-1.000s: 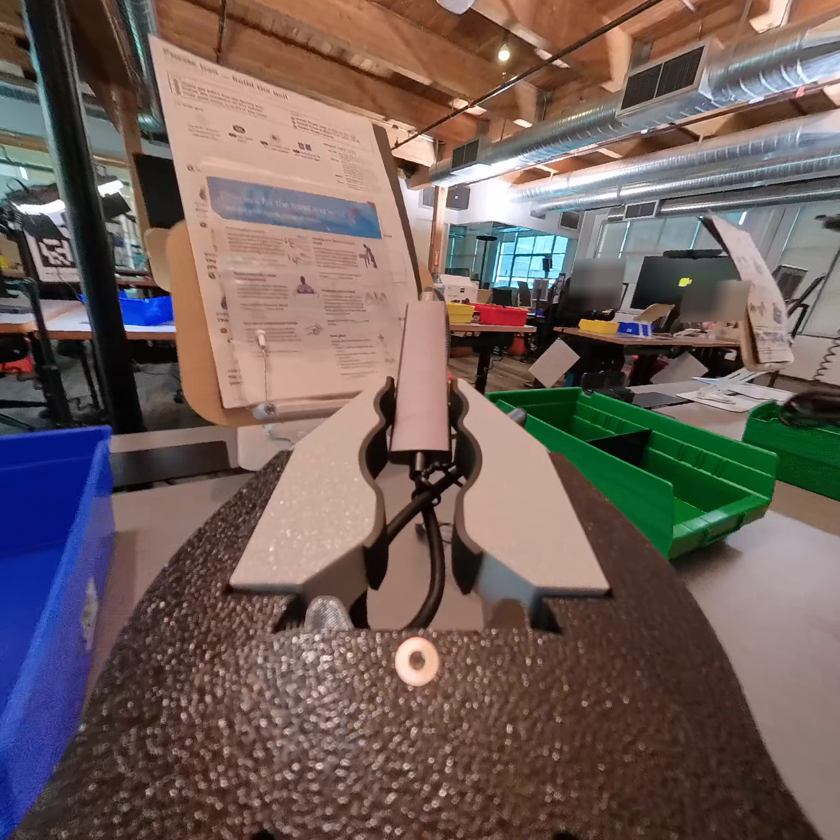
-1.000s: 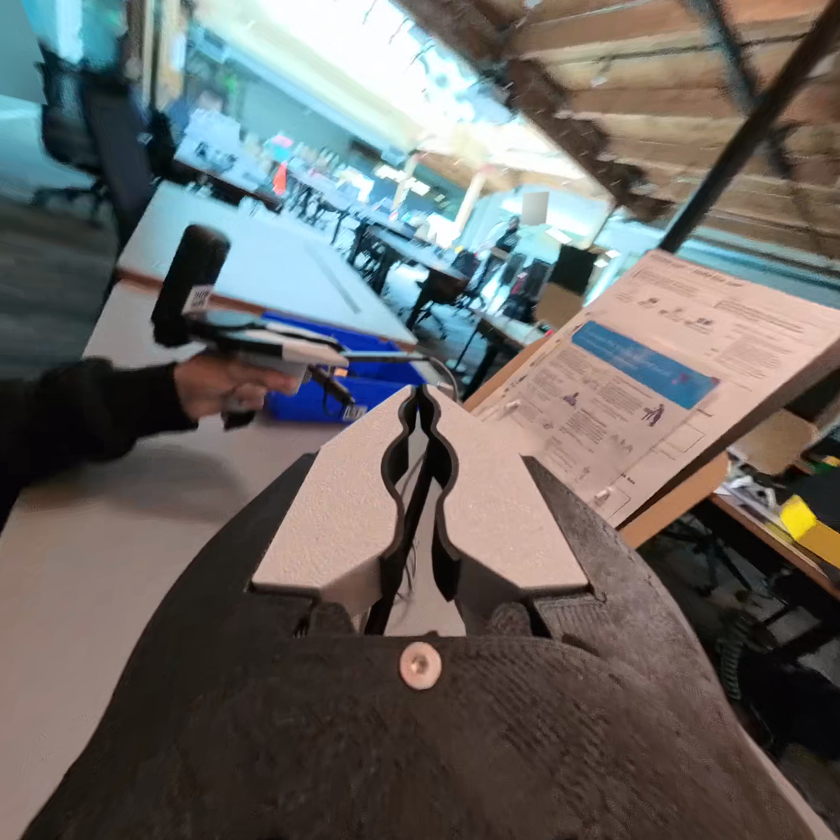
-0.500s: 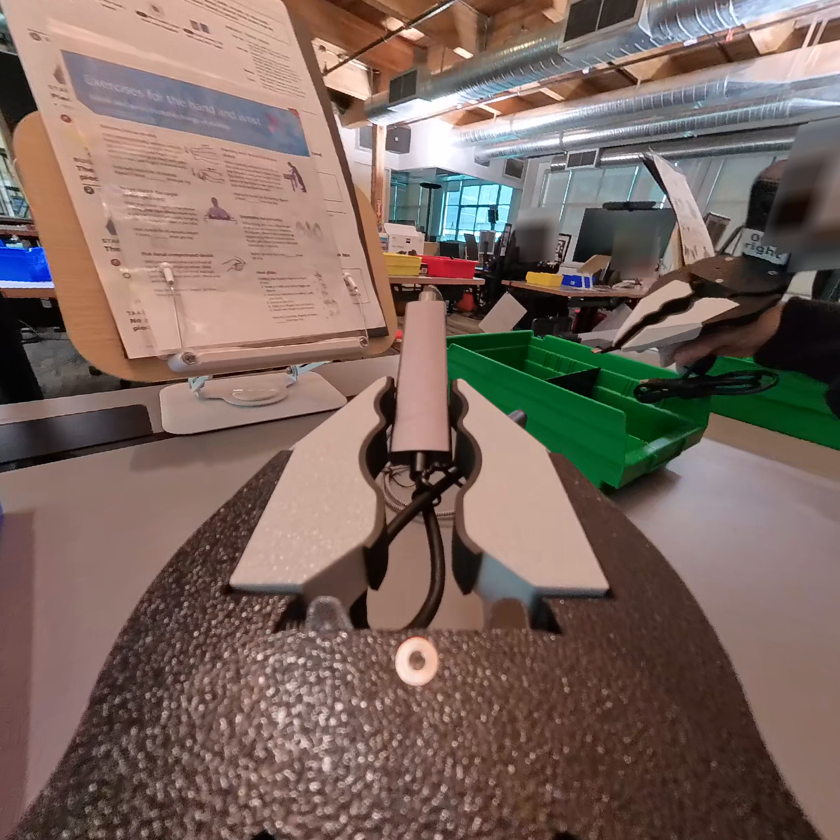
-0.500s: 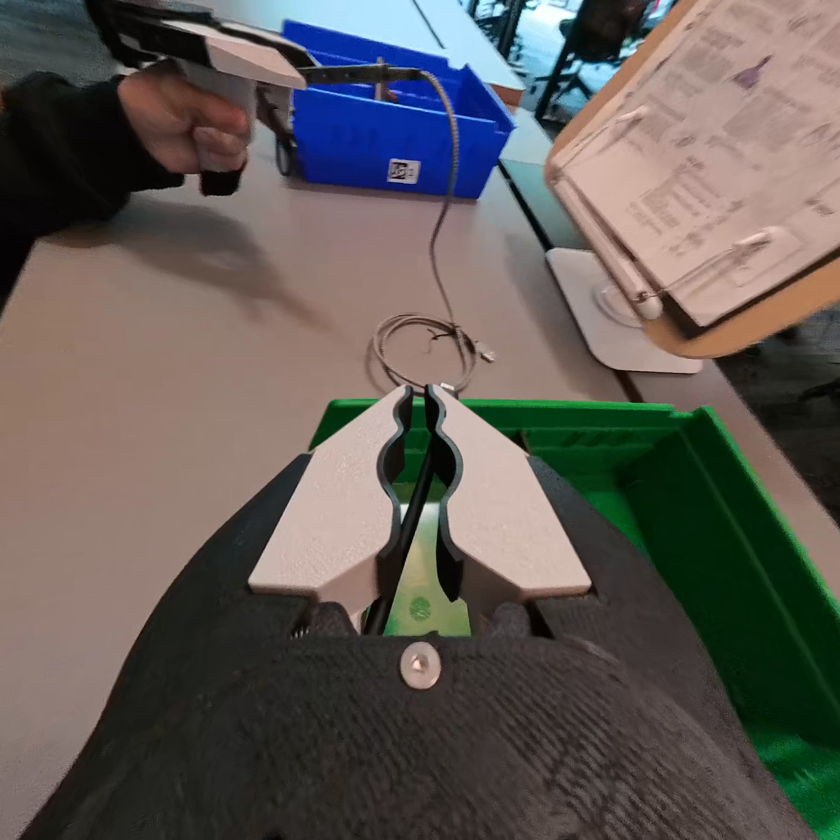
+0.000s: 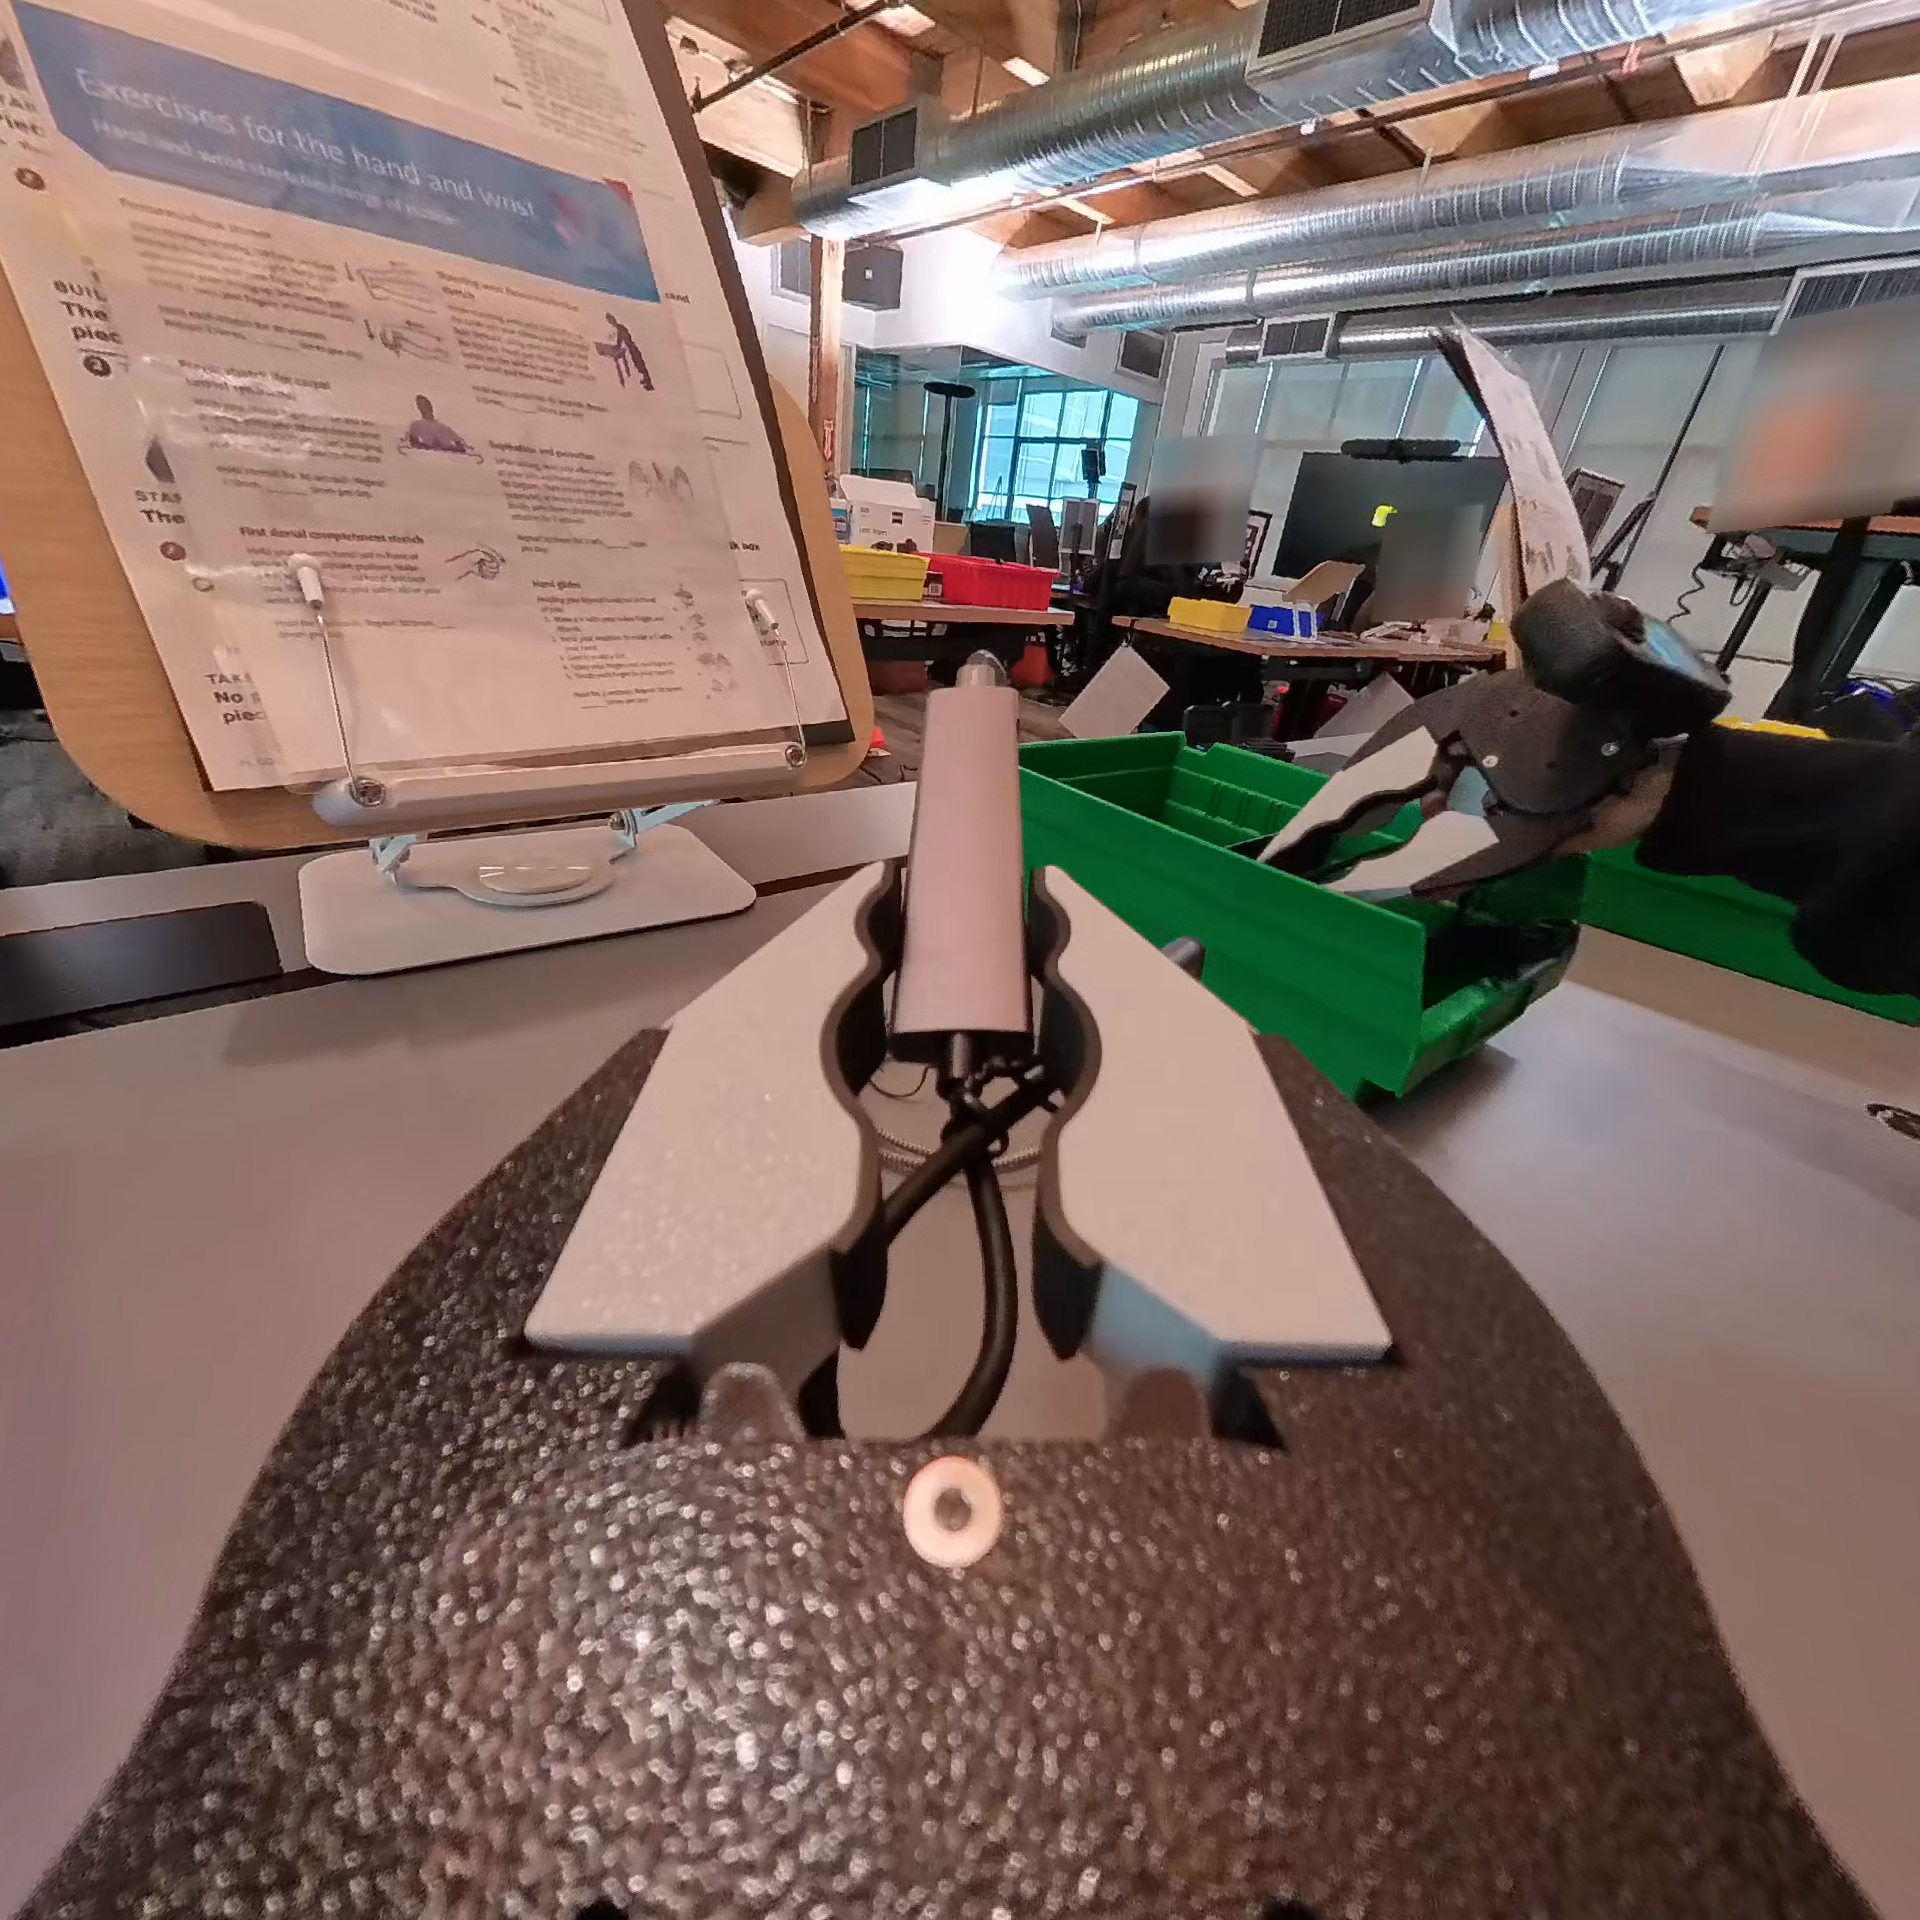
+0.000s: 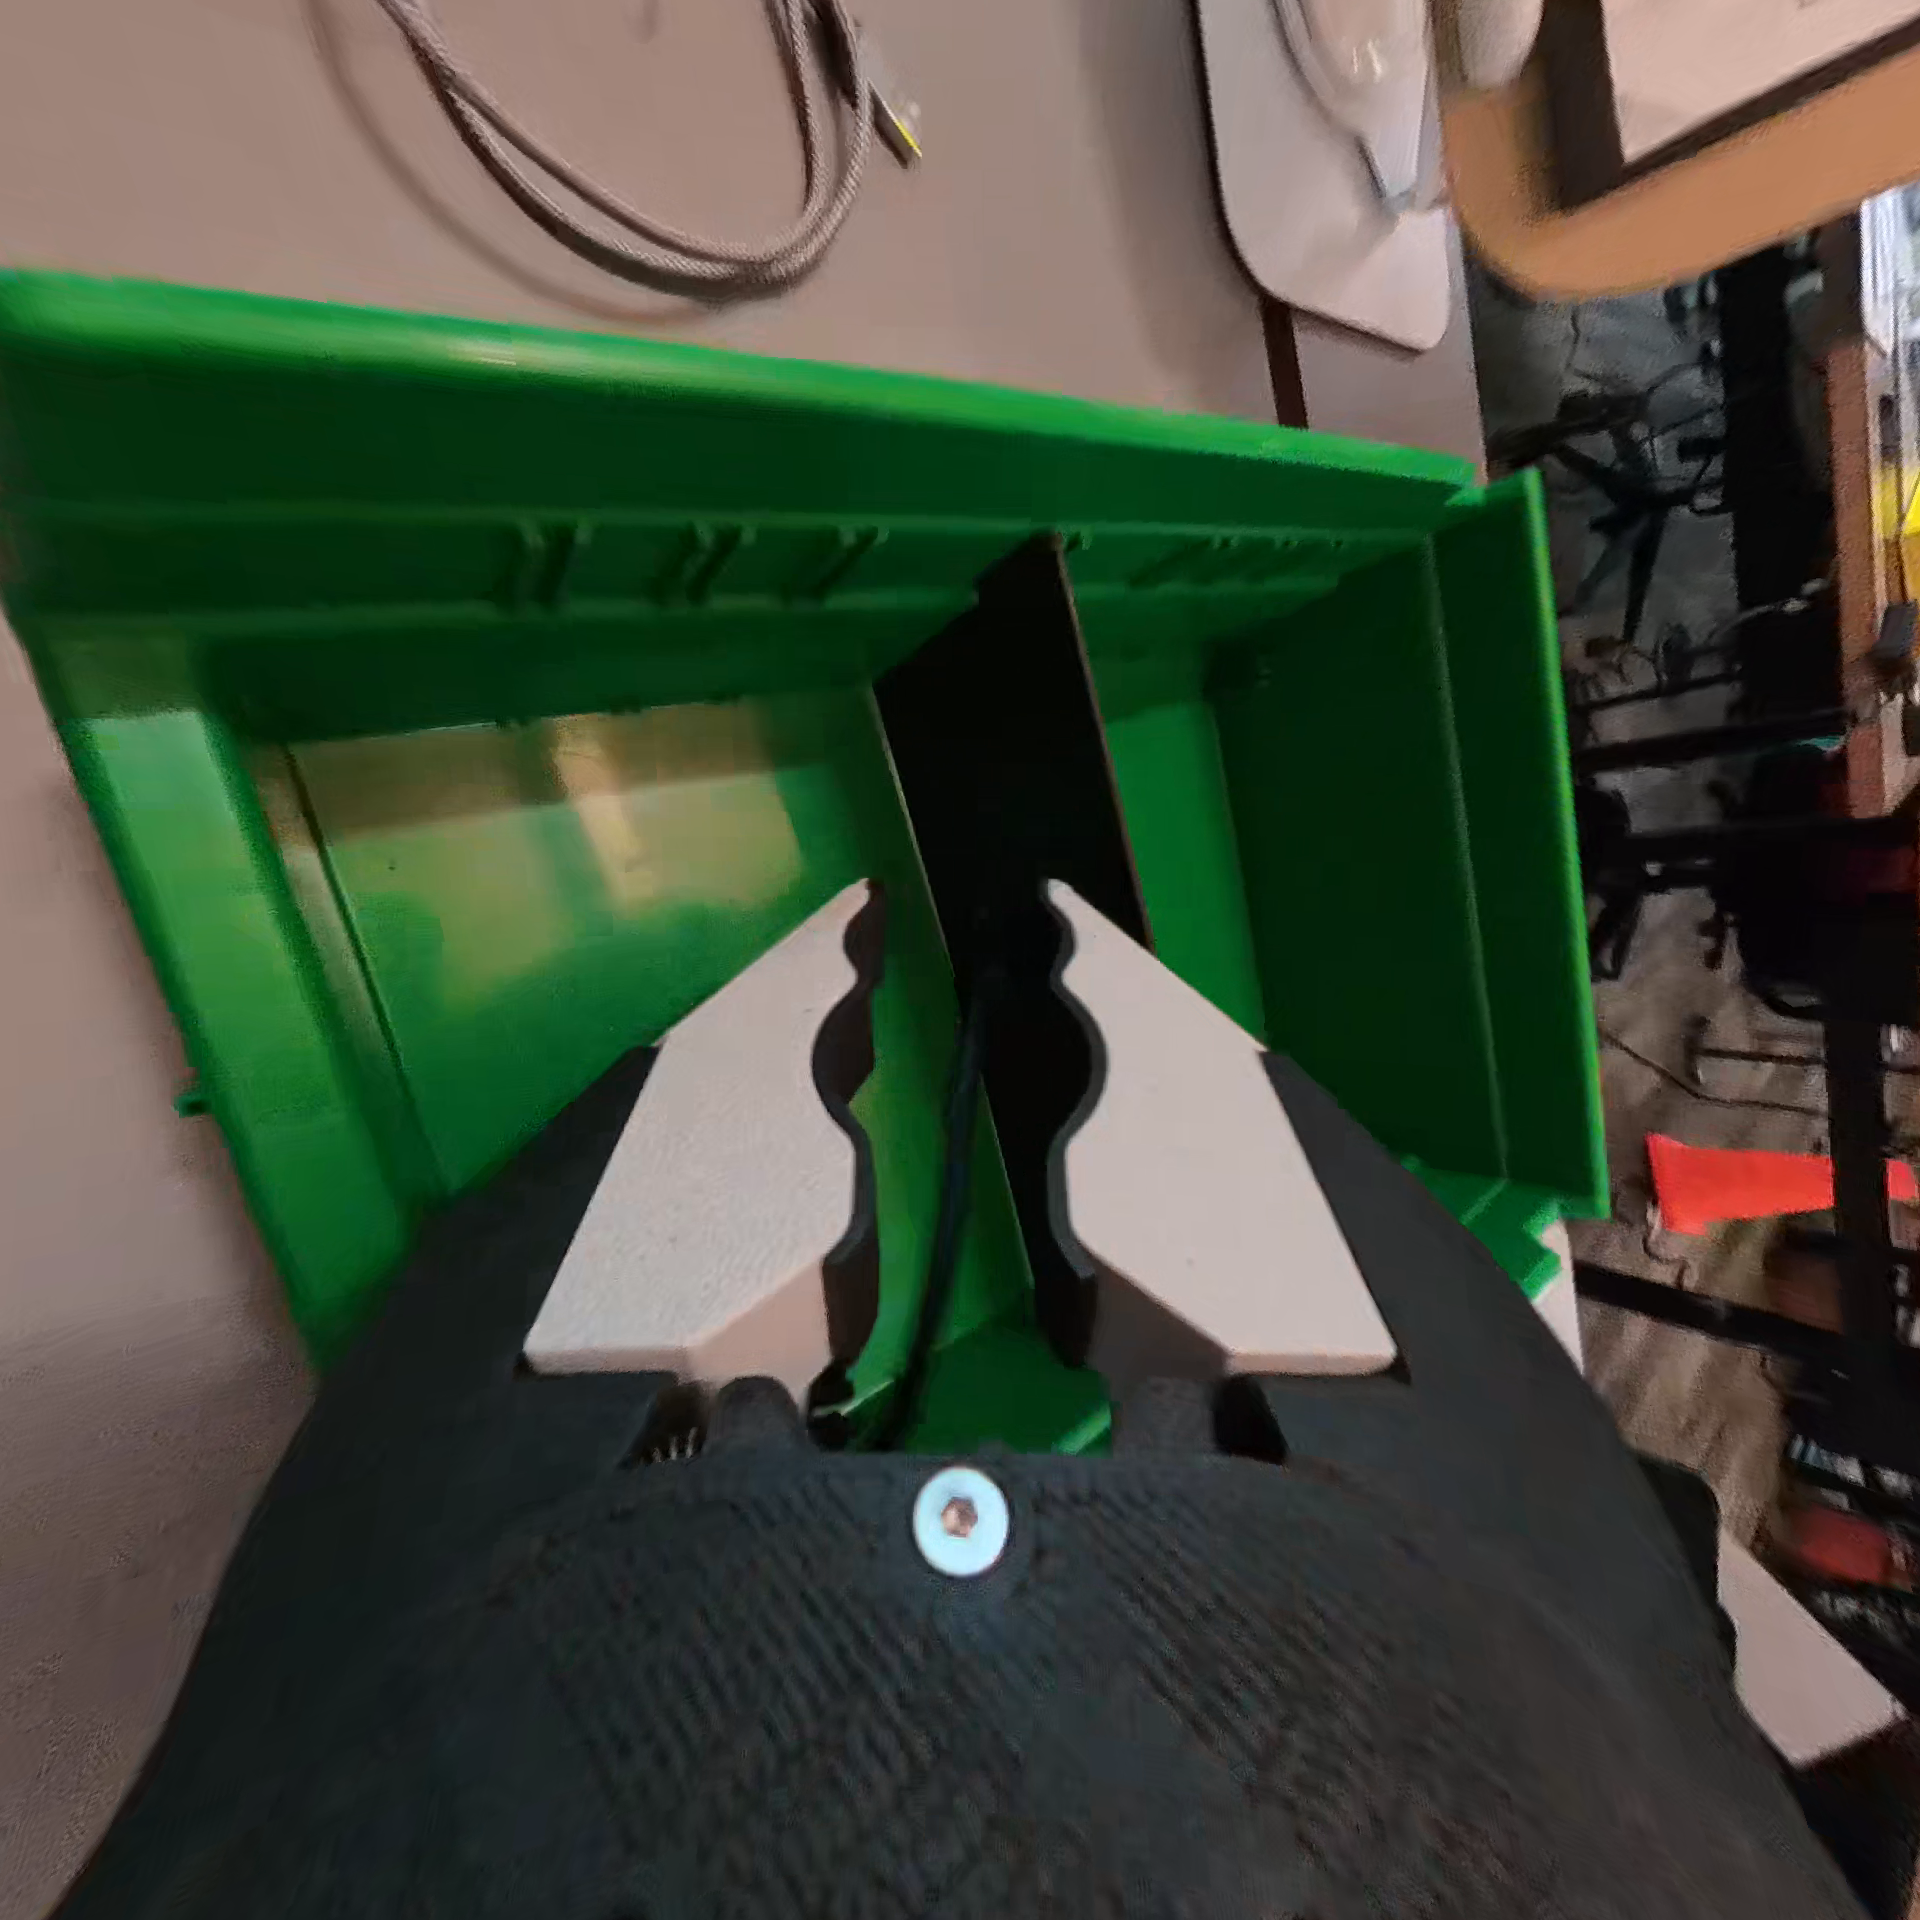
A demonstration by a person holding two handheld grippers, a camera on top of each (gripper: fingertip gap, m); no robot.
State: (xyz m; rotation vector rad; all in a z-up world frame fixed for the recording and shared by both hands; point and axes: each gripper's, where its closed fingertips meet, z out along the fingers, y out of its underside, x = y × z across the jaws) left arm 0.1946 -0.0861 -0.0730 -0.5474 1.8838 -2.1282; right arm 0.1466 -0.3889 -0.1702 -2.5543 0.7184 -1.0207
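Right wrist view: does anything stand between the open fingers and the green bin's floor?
Only a thin black cable, hanging between the right gripper fingers over the green bin; a black divider stands just ahead.

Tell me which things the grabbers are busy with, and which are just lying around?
Busy with:
left gripper, shut on grey stick with its black cord
right gripper, open over green bin, black cable between its fingers

Lying around:
coiled grey cable on the table
paper stand

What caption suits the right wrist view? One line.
Open right gripper above a divided green plastic bin, thin black cable dangling between its fingers.
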